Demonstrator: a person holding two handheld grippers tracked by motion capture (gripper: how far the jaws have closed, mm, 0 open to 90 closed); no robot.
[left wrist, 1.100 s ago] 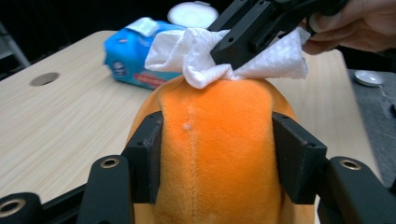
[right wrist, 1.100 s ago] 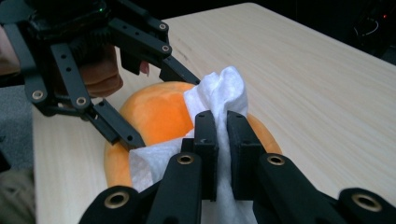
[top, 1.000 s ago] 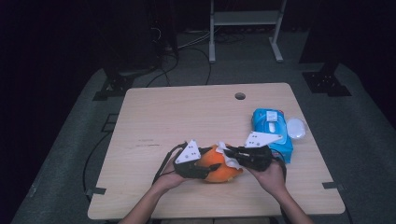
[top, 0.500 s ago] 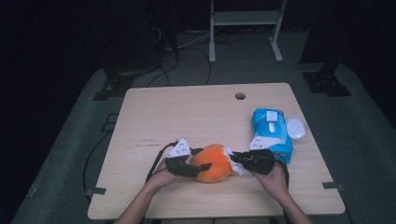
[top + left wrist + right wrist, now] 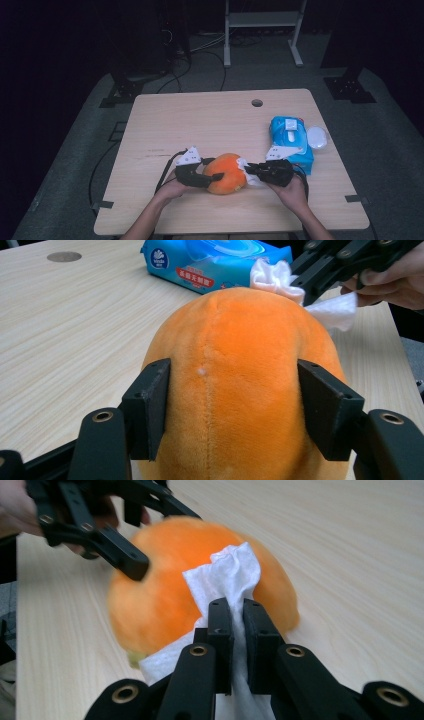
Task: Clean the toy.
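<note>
An orange plush toy rests on the table near its front edge. My left gripper reaches in from the left with its jaws around the toy. In the left gripper view both pads lie against the plush sides. The jaws have just been opening, with the toy still between them. My right gripper comes from the right, shut on a crumpled white wipe. The wipe lies against the toy's right flank, above the right gripper's tips.
A blue pack of wet wipes lies at the right of the wooden table, with a round white lid beside it. A cable hole sits near the far edge. Black cable trails off the front left.
Both hands have sunk toward the table with the toy. The left gripper has slid a little to the left. The right gripper keeps the wipe against the plush.
</note>
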